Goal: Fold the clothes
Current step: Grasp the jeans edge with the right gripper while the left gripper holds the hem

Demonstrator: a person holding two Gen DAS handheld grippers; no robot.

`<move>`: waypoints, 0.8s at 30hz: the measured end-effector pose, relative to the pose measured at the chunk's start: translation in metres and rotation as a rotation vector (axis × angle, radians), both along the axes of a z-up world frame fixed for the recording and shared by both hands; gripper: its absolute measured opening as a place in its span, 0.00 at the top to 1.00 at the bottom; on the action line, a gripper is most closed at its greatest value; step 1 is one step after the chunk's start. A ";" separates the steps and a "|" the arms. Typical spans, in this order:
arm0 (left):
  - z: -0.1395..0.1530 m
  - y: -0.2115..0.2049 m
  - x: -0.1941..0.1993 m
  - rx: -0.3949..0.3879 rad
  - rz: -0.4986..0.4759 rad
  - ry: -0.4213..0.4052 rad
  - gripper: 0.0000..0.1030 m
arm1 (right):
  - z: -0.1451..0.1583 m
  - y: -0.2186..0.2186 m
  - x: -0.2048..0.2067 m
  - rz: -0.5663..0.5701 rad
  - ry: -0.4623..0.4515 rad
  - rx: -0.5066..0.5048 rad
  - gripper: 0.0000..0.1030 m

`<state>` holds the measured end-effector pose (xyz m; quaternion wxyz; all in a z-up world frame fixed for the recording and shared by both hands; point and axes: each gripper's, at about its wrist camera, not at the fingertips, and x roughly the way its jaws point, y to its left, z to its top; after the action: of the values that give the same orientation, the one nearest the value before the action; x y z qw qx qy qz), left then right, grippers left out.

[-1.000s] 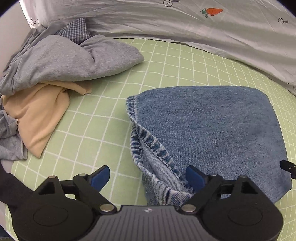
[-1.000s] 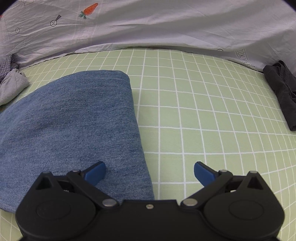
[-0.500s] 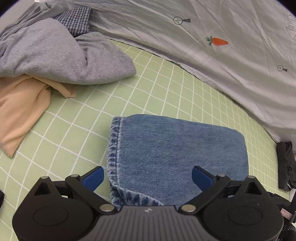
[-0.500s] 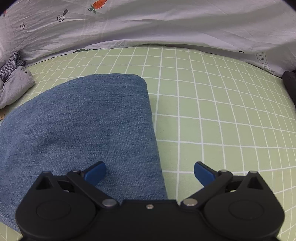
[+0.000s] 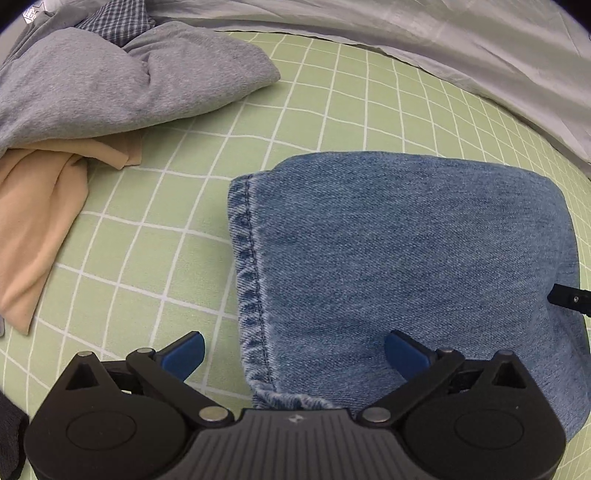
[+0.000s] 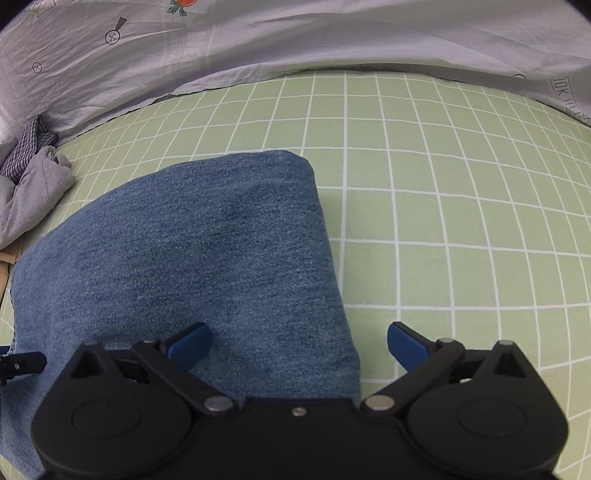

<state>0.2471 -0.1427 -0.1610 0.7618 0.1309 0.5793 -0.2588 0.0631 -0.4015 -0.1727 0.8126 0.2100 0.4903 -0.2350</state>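
Folded blue denim jeans [image 5: 406, 251] lie flat on the green checked sheet. Their stitched hem edge runs down the left side in the left wrist view. My left gripper [image 5: 295, 354] is open and straddles that hem edge at the near left corner, with nothing held. My right gripper [image 6: 299, 343] is open over the jeans' [image 6: 192, 251] near right corner, its left fingertip [image 6: 190, 341] above the denim and the right one above bare sheet. The tip of the right gripper [image 5: 570, 297] shows at the right edge of the left wrist view.
A heap of unfolded clothes sits to the left: a grey garment [image 5: 110, 81], a beige one [image 5: 37, 206] and a checked one [image 5: 118, 22]. A white printed bedcover [image 6: 295, 37] bunches along the far side. Bare green sheet [image 6: 461, 221] stretches right of the jeans.
Both grippers stayed open. The left gripper rose and drew back, then dropped close to the jeans' hem again. The right gripper moved in over the jeans' right edge.
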 end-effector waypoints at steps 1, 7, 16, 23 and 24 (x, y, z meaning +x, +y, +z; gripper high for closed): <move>-0.002 -0.003 -0.001 0.000 -0.009 -0.002 0.00 | -0.001 -0.001 0.001 0.000 -0.001 0.009 0.00; -0.007 -0.014 0.002 0.006 -0.102 -0.007 0.00 | -0.008 -0.009 0.006 0.001 -0.010 0.063 0.00; 0.002 -0.020 -0.008 -0.074 -0.158 -0.040 0.30 | 0.005 0.012 -0.001 0.065 -0.105 0.001 0.78; 0.035 -0.040 -0.044 -0.004 -0.153 -0.209 0.75 | 0.038 0.024 -0.019 0.029 -0.180 -0.093 0.91; 0.041 -0.039 -0.046 -0.021 -0.141 -0.210 0.79 | 0.047 0.024 -0.024 0.028 -0.205 -0.103 0.92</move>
<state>0.2014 -0.1822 -0.1195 0.7994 0.1895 0.4831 -0.3027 0.0387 -0.3771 -0.1259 0.8713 0.1841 0.3950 -0.2256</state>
